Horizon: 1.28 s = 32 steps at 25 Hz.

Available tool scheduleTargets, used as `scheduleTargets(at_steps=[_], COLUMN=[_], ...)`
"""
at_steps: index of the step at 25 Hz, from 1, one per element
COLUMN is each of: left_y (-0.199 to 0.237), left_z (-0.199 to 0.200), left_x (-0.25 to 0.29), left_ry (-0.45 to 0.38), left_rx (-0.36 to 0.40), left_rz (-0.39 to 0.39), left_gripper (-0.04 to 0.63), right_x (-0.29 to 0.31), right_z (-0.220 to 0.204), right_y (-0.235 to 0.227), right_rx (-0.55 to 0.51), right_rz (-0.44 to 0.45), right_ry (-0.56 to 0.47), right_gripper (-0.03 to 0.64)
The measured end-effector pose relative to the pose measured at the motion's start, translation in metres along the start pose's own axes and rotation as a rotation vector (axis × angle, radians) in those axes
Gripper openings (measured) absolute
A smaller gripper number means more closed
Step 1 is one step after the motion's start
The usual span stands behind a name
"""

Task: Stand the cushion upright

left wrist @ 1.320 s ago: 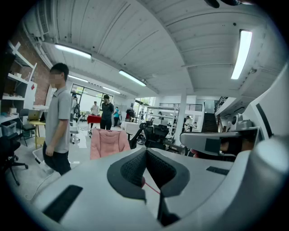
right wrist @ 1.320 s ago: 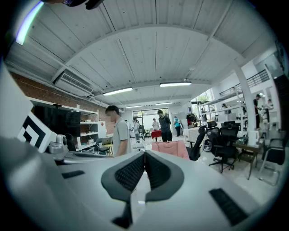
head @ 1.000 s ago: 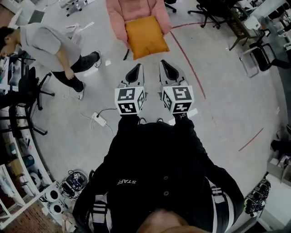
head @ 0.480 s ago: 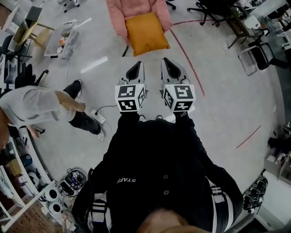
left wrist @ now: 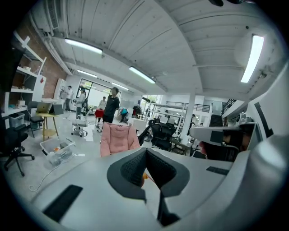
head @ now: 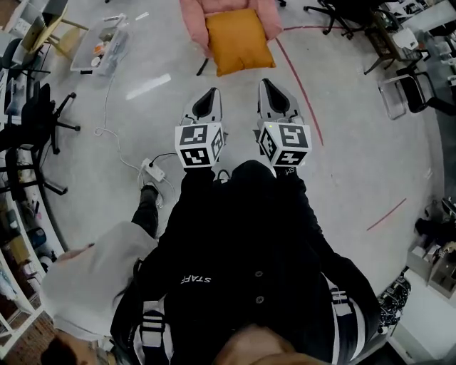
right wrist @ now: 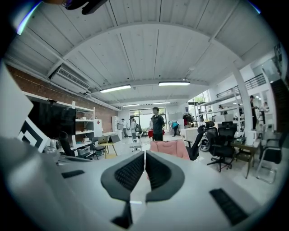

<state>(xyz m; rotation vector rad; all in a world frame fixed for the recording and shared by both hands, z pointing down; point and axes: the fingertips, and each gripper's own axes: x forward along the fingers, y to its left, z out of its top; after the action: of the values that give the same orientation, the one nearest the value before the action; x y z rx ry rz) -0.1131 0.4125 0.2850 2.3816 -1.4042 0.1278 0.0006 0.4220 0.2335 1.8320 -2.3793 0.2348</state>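
An orange cushion lies flat on the seat of a pink chair at the top of the head view. In the left gripper view the chair stands ahead, and a sliver of the orange cushion shows between the jaw tips. The right gripper view shows the pink chair straight ahead. My left gripper and right gripper are held side by side, short of the chair, both pointing at it. Both are shut with nothing between the jaws.
A clear plastic box of items sits on the floor at upper left. A white power strip with its cable lies left of me. A person in a grey top bends down at my lower left. Office chairs and desks ring the room.
Both grippers have moved forward toward the pink chair. The person in grey has walked from the upper left down to my lower left.
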Motion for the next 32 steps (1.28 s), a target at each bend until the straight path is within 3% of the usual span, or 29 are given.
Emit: scheduleTargets(at_steps=[7, 13, 21, 28, 32], left_y=[0.009, 0.048, 0.091, 0.088, 0.085], left_z=[-0.003, -0.007, 0.044, 0.081, 0.092], left_x=[0.028, 0.081, 0.221, 0.368, 0.424], left_ry=[0.029, 0.062, 0.074, 0.106, 0.126], left_rx=[-0.013, -0.013, -0.017, -0.015, -0.017], left_rz=[0.032, 0.111, 0.183, 0.170, 0.162], left_gripper=[0.003, 0.003, 0.003, 0.003, 0.003], right_x=[0.031, 0.103, 0.253, 0.363, 0.407], right_z=[-0.004, -0.014, 0.005, 0.019, 0.019], right_y=[-0.023, -0.065, -0.143, -0.211, -0.244], right_rx=[0.026, 0.066, 0.097, 0.087, 0.107], right_rz=[0.028, 0.052, 0.113, 0.206, 0.228], right_ry=[0.011, 0.016, 0.069, 0.137, 0.159], right_gripper=[0.012, 0.012, 0.012, 0.012, 0.012])
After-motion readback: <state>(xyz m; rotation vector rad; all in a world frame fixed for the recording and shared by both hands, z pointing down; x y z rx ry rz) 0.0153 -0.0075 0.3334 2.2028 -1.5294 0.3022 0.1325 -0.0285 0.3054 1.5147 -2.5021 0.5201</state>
